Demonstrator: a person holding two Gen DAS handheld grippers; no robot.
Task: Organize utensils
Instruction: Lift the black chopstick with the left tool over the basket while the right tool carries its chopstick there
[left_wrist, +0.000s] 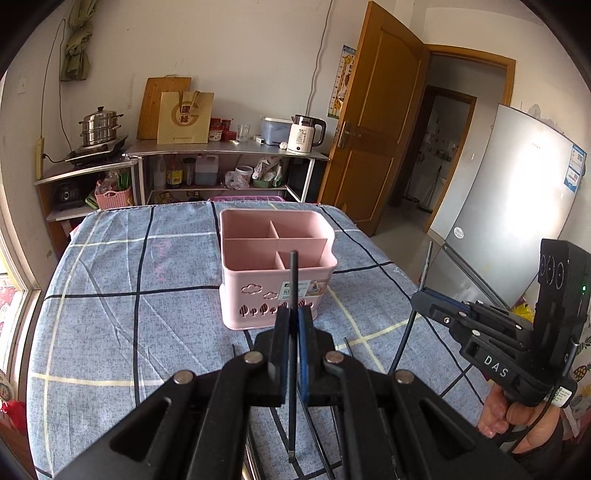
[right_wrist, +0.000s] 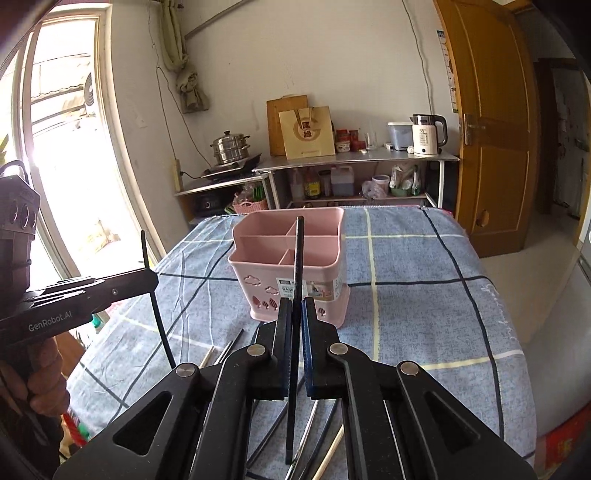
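Chopsticks: one per tool, above our bench.
Left tool (left_wrist: 293, 321) and right tool (right_wrist: 296, 314) each clamp one black chopstick (left_wrist: 293, 280); one pink caddy (left_wrist: 277, 269) has four compartments.

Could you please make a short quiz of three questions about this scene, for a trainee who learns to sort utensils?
1. True or false: each gripper is shut on one black chopstick.
2. How many compartments does the pink organizer have? A) two B) four C) six
3. Fill in: the organizer's compartments are ____.

Key:
1. True. The left gripper clamps a black chopstick, and the right gripper clamps another black chopstick.
2. B, four.
3. Empty. More chopsticks lie on the checked tablecloth, near the grippers.
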